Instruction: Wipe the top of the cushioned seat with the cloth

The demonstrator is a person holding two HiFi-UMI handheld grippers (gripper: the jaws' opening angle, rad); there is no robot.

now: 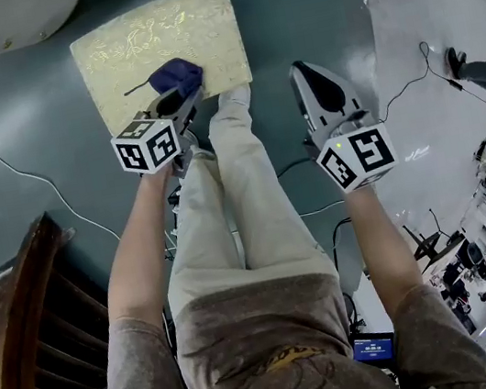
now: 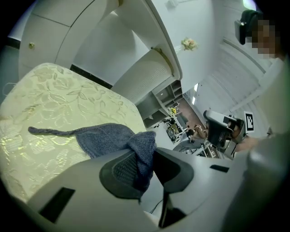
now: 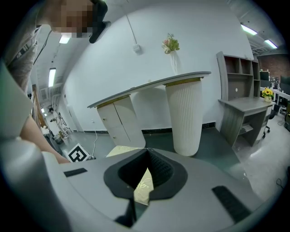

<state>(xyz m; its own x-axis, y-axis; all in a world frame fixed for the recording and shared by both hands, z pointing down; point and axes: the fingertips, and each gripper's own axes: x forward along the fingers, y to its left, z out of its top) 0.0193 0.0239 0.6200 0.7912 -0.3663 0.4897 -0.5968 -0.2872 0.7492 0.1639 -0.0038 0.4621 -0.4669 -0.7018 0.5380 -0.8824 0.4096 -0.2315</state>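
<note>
The cushioned seat [image 1: 133, 45] is a pale gold pad with a leaf pattern, lying on the grey floor ahead of me. A dark blue cloth [image 1: 177, 74] rests on its near right part. My left gripper [image 1: 173, 106] is shut on the cloth's near end. In the left gripper view the cloth [image 2: 106, 136] is bunched between the jaws and spreads out flat on the seat [image 2: 59, 104], with a thin tail to the left. My right gripper [image 1: 302, 72] hangs over the floor to the right of the seat. It [image 3: 146, 156] is shut on nothing, and a strip of seat [image 3: 142, 185] shows below its tips.
The person's legs [image 1: 233, 191] stand just behind the seat's near edge. A dark wooden chair [image 1: 23, 321] is at lower left. Cables [image 1: 25, 171] run over the floor on both sides. A white counter on a fluted pillar [image 3: 183, 113] and a grey desk [image 3: 244, 104] stand beyond.
</note>
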